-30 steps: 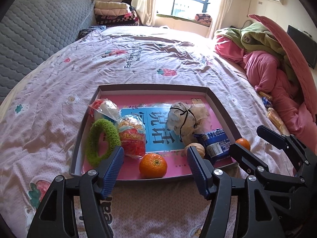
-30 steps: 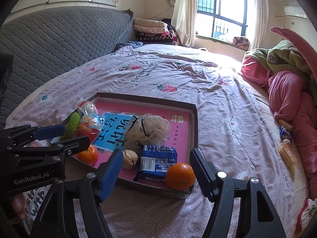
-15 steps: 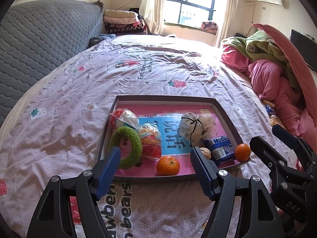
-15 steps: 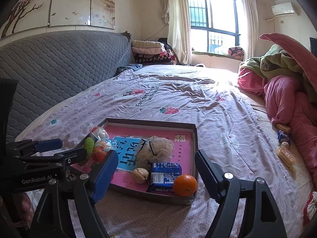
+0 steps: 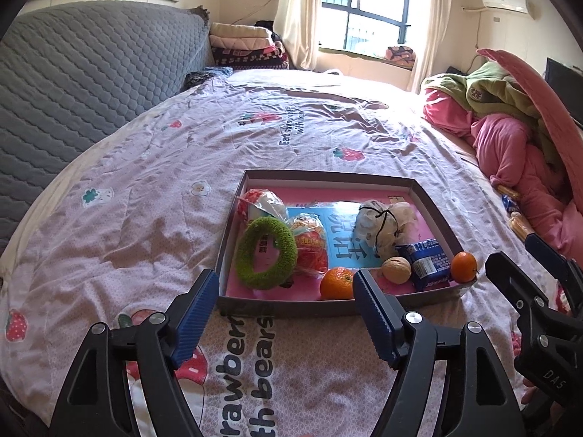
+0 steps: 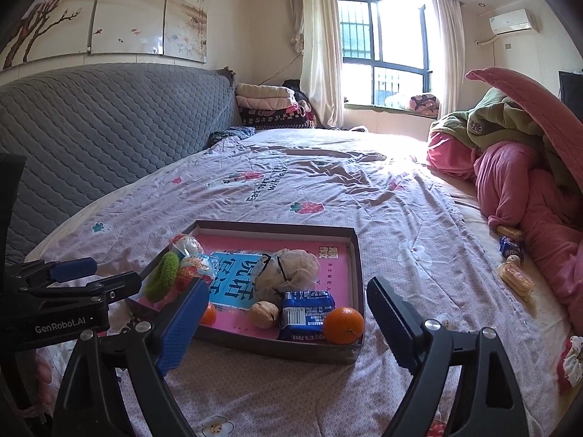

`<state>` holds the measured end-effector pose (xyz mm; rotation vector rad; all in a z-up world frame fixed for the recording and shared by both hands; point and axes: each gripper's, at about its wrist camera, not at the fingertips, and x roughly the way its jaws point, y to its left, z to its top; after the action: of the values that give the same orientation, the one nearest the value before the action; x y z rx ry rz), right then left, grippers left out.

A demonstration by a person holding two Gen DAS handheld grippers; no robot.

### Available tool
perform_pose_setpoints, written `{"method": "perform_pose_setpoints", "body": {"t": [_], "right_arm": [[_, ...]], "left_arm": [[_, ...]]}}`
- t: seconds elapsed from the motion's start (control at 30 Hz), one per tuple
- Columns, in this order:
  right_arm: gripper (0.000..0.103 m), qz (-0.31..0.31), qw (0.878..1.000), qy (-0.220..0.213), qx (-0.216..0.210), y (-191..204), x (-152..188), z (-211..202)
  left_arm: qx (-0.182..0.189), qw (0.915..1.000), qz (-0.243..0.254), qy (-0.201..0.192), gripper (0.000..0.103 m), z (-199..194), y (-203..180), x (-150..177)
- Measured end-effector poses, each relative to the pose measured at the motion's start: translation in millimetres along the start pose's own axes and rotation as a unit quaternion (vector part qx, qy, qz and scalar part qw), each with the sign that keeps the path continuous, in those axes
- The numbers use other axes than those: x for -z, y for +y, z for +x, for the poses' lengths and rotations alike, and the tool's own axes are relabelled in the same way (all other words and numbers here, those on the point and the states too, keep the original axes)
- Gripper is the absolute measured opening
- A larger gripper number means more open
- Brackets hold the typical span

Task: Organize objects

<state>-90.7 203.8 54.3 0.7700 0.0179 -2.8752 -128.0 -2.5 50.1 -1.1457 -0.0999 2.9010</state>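
While both grippers hang over the near edge of the bed (image 5: 153, 167), nothing is between either pair of jaws.

Bed: soft, wrinkled sheet. Anything set on it sits unevenly.

Tray (image 5: 433, 204): shallow box, lies flat on the sheet just ahead of me, holds most of the things. Low rim. A push on the near wall could likely slide or tip it on the soft bedding.

Left gripper (image 5: 280, 313): wide open, empty; jaws have just been opening. It sits just short of the tray's near wall.

Right gripper (image 6: 284, 327): wide open, empty; jaws have just been opening too. It sits before the tray's near right corner.

In the tray, big to small: mesh bag (image 6: 286, 273), green ring (image 5: 265, 253), red snack bag (image 5: 309, 244), blue packet (image 6: 308, 307), two oranges, walnut (image 6: 263, 314).

Right orange (image 6: 343, 325): at the very corner, against the rim. Left orange (image 5: 337, 283): against the near wall.

Loose snacks (image 6: 513, 278) lie well off to the right near the pink quilt, outside the tray. Job probably not finished.

Risks, my judgement: round fruit may roll if the tray is jolted; the corner orange could hop the rim; both grippers working close may collide; crinkly packets could slip from the pads.
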Motion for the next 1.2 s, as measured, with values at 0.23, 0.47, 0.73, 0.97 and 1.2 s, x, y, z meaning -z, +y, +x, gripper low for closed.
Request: {"method": "perform_pose_setpoints", "body": {"t": [0.23, 0.47, 0.73, 0.97, 1.2], "right_arm": [[0.090, 0.003, 1.000, -0.021, -0.003, 6, 6, -18], [0.090, 0.004, 1.000, -0.010, -0.003, 13, 18, -26], [0.090, -0.002, 1.000, -0.003, -0.007, 24, 29, -35], [0.090, -0.005, 1.000, 0.004, -0.002, 27, 39, -38], [0.090, -0.006, 1.000, 0.026, -0.002, 30, 49, -34]], "left_arm": [[-0.021, 0.9997, -0.001, -0.016, 0.079, -15, 7, 13], [-0.016, 0.9998, 0.002, -0.014, 0.079, -24, 9, 29], [0.000, 0.9998, 0.014, -0.015, 0.079, -32, 2, 45], [0.012, 0.9998, 0.011, -0.010, 0.079, -32, 0, 56], [0.013, 0.9998, 0.012, 0.007, 0.079, -25, 0, 68]]}}
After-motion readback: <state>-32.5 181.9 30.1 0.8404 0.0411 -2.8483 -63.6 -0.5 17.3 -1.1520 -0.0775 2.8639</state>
